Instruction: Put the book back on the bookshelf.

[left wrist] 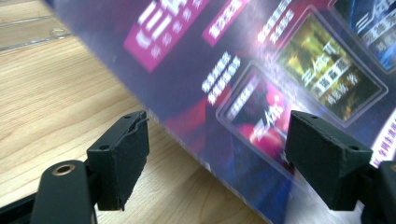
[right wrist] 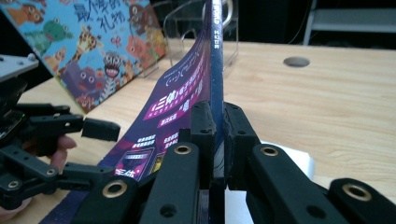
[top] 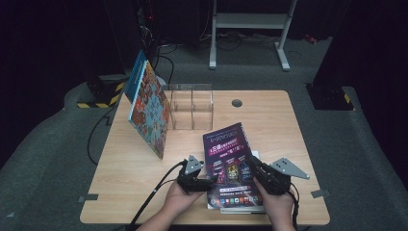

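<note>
My right gripper (right wrist: 218, 135) clamps the purple magazine's (top: 230, 159) edge, tilting it off the table (top: 120, 163); my left gripper (left wrist: 217, 158), jaws apart, straddles its opposite edge.

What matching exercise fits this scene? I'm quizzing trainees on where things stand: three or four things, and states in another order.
Things:
1. purple book
2. cartoon book
3. clear rack
4. left gripper

States:
A. jaws apart at the purple book's left edge
B. leaning against the rack's left side
C. clamped at its right edge by the right gripper
D. standing at the table's far side, slots bare

Pairs: 1-C, 2-B, 3-D, 4-A
</note>
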### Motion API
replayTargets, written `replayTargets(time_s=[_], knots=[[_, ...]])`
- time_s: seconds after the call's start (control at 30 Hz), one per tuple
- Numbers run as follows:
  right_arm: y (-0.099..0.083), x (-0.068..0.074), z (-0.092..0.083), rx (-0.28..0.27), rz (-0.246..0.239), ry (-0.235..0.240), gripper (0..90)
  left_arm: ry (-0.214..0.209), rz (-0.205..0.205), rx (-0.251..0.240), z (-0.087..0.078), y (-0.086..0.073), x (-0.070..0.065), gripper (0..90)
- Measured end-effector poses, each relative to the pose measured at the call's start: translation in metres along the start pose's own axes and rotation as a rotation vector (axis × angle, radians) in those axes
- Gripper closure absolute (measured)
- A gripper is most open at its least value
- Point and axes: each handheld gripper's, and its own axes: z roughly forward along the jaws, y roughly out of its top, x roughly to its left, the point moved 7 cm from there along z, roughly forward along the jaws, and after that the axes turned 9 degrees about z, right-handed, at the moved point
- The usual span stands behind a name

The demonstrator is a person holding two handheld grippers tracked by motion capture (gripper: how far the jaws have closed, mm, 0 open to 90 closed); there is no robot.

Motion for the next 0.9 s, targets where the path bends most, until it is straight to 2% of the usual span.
replayTargets(time_s=[0.17, 0.53, 0.67, 0.9], knots=[[0.009, -0.001, -0.007, -0.092, 0.013, -0.013, 84.8, 0.002, 0.009, -0.015, -0.005, 0.002, 0.002, 22.8], [0.036, 0.0, -0.025, -0.297, -0.006, -0.062, 84.8, 0.016, 0.002, -0.048, -0.013, 0.007, 0.007, 24.3], [0.045, -0.004, -0.025, -0.343, -0.014, -0.086, 84.7, 0.024, 0.018, -0.051, -0.015, 0.007, 0.008, 24.5], [0.06, -0.012, -0.02, -0.389, -0.034, -0.129, 84.8, 0.024, 0.014, -0.059, -0.018, 0.005, 0.01, 24.7]])
